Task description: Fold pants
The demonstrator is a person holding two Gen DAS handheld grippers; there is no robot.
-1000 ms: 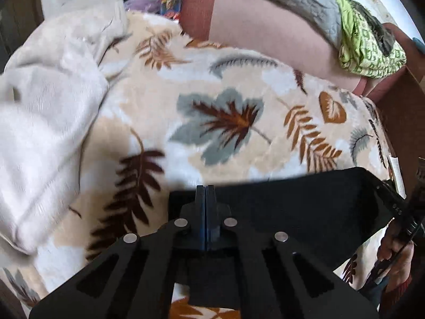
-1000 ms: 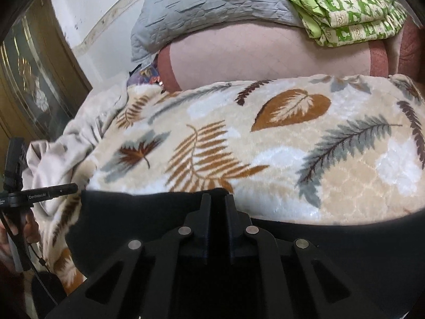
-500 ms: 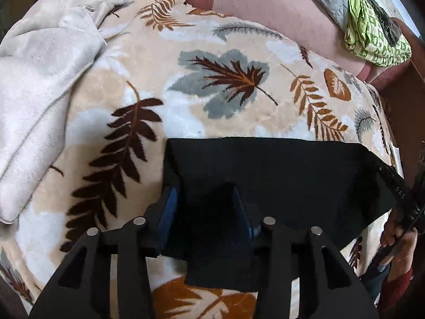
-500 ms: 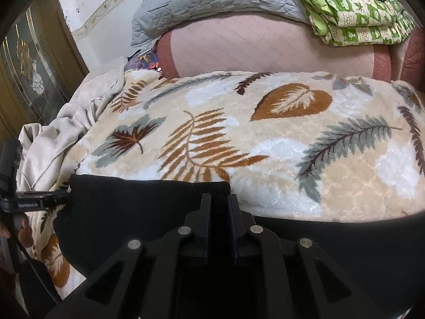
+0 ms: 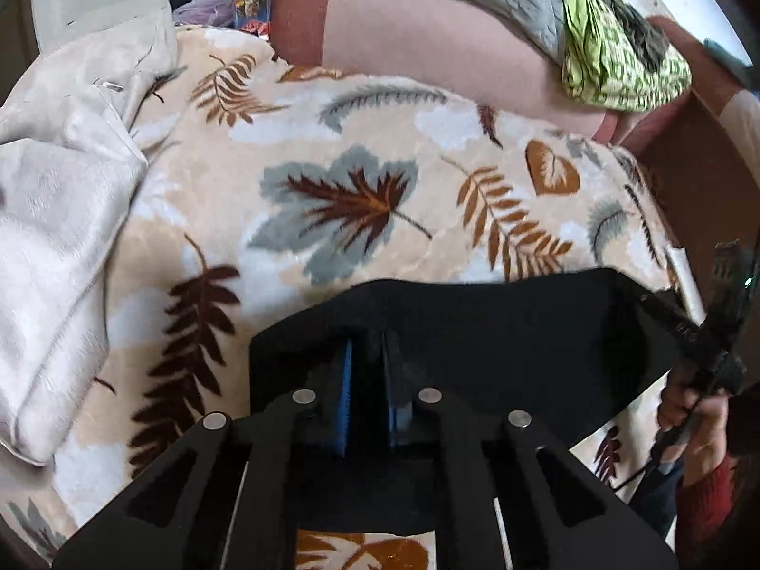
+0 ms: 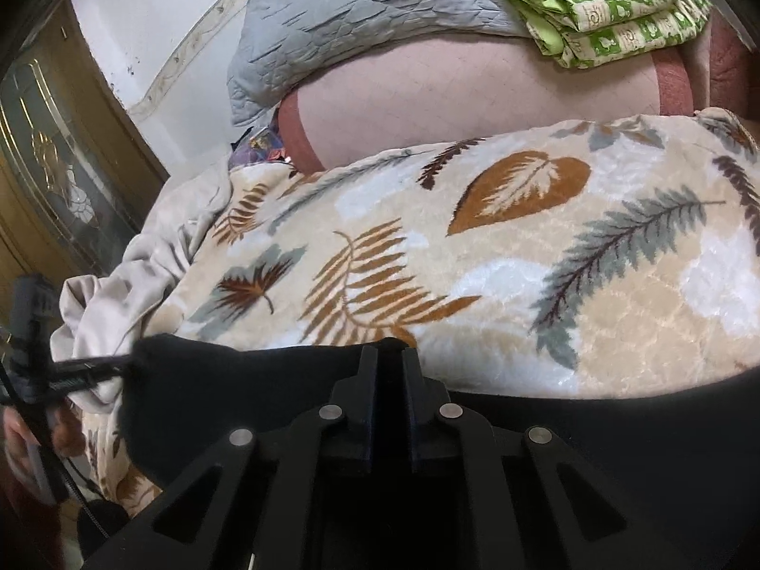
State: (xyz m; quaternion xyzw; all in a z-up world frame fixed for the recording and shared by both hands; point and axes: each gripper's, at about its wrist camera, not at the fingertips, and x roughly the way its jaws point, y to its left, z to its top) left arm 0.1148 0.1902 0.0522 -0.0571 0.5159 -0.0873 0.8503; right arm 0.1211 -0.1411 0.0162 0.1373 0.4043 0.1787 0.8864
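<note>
The black, soft fabric pants (image 5: 498,332) lay stretched across the leaf-patterned plush blanket (image 5: 332,166), directly under and between both tools. The left gripper (image 5: 365,370) was clenched on the pants' near edge, a fold of black cloth pinched between its blue-lined fingers (image 5: 346,380). The right gripper (image 6: 389,380) was likewise clamped on the same edge further along, with cloth bunched at its tips. Between the two grips the edge sagged in a shallow curve instead of running taut.

From here the main risk, as I judged it, was an uneven fold: if one hand carried its corner ahead of the other, the slack middle could crease or drag on the blanket's pile. Each bite also looked shallow, only a thin lip of cloth, so a quick lift might pull the fabric free. Beyond the left gripper's left side lay a crumpled cream sheet (image 5: 61,237); a wide swing there could snag it.
</note>
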